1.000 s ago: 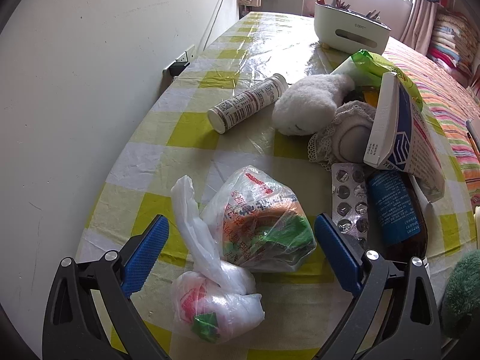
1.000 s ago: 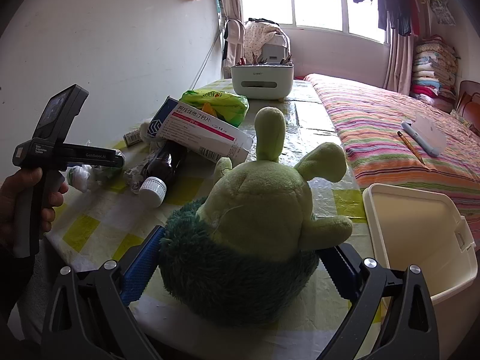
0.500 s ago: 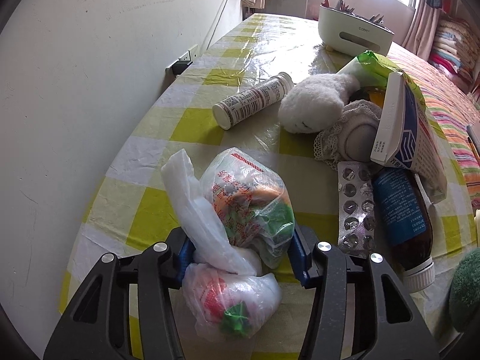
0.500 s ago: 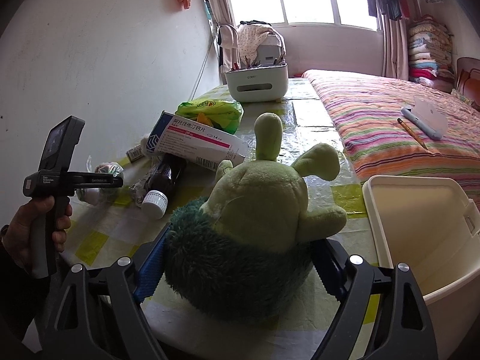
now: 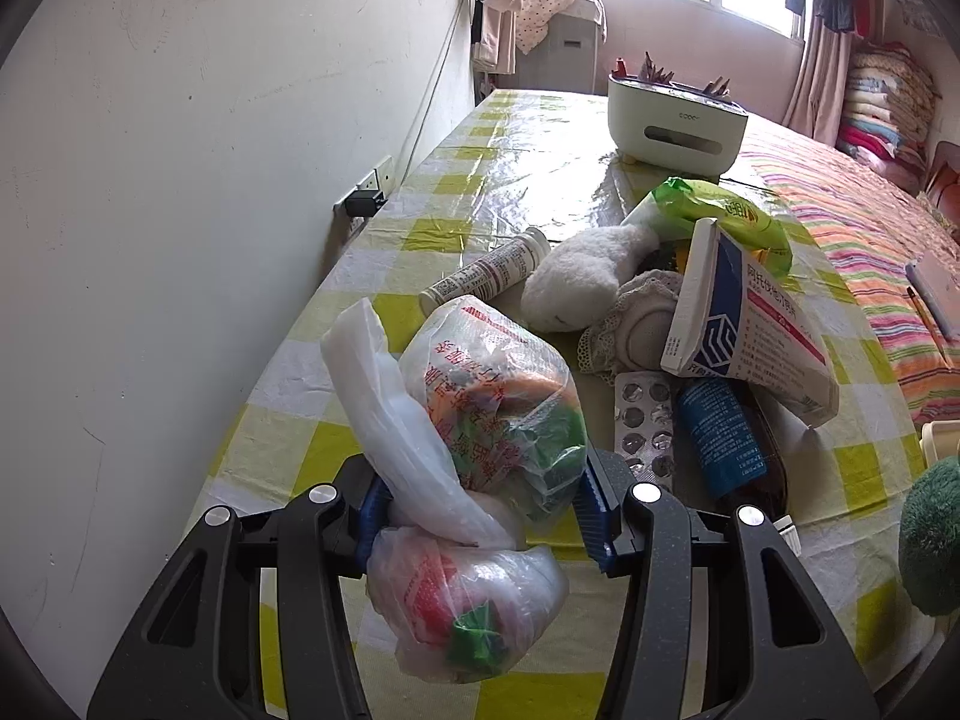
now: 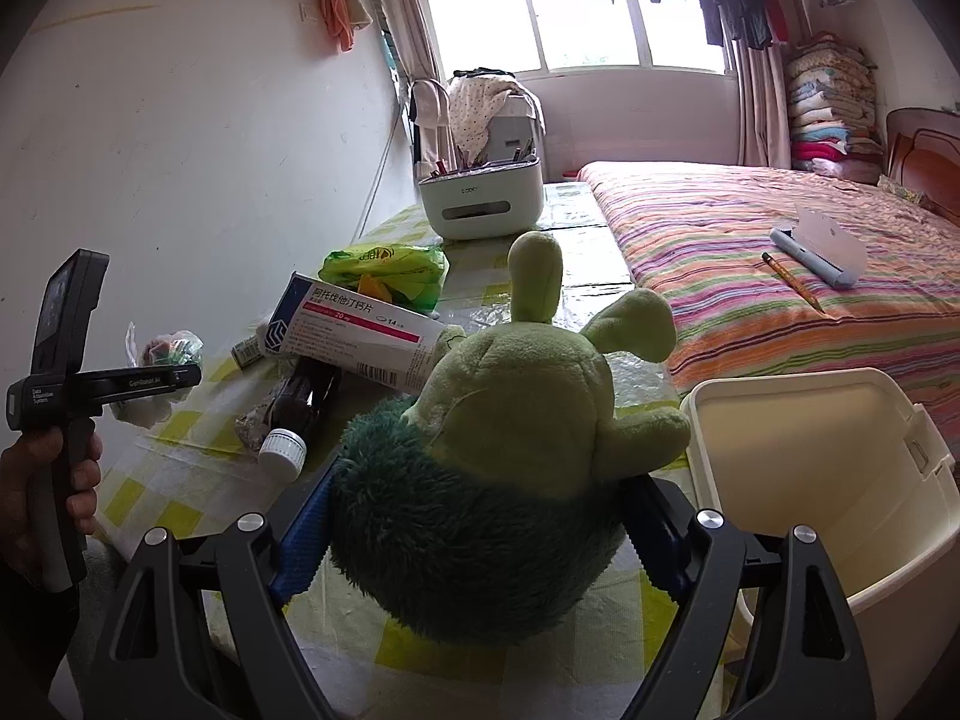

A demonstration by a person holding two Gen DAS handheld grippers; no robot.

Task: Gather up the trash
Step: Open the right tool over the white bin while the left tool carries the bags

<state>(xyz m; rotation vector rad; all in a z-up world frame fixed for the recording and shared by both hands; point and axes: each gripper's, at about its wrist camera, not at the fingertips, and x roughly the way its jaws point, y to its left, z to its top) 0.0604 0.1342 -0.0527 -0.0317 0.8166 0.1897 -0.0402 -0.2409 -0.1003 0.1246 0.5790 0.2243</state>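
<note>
Over on the left, the left hand-held gripper [image 5: 480, 516] has its blue pads pressed in on the knotted trash bags [image 5: 480, 456], pinching them at the waist where the clear upper bag meets the smaller lump hanging below. The bundle's long axis runs straight ahead of the fingers, up and away from them, with a loose white plastic tail poking out on the near left. From the right wrist view the bundle looks to be off the tabletop [image 5: 528, 180], though I cannot be sure its underside is fully clear.

Just right of that gripper lie a blister pack [image 5: 645, 426] and a dark syrup bottle [image 5: 729, 438], with a medicine box [image 5: 750, 330] leaning over them; a white tube [image 5: 486, 273] lies farther ahead.

What the next move hangs on, I'd say, is the bin [image 6: 828, 480]: it sits well off to the right of the left gripper, just beside the right one, with the whole clutter in between. So the left hand has a long carry across.

The right hand-held gripper [image 6: 480, 540] is level and low at the tabletop's near edge, its jaws standing either side of the green plush toy [image 6: 504, 450], touching its dark fur; whether they truly clamp it I cannot tell.
</note>
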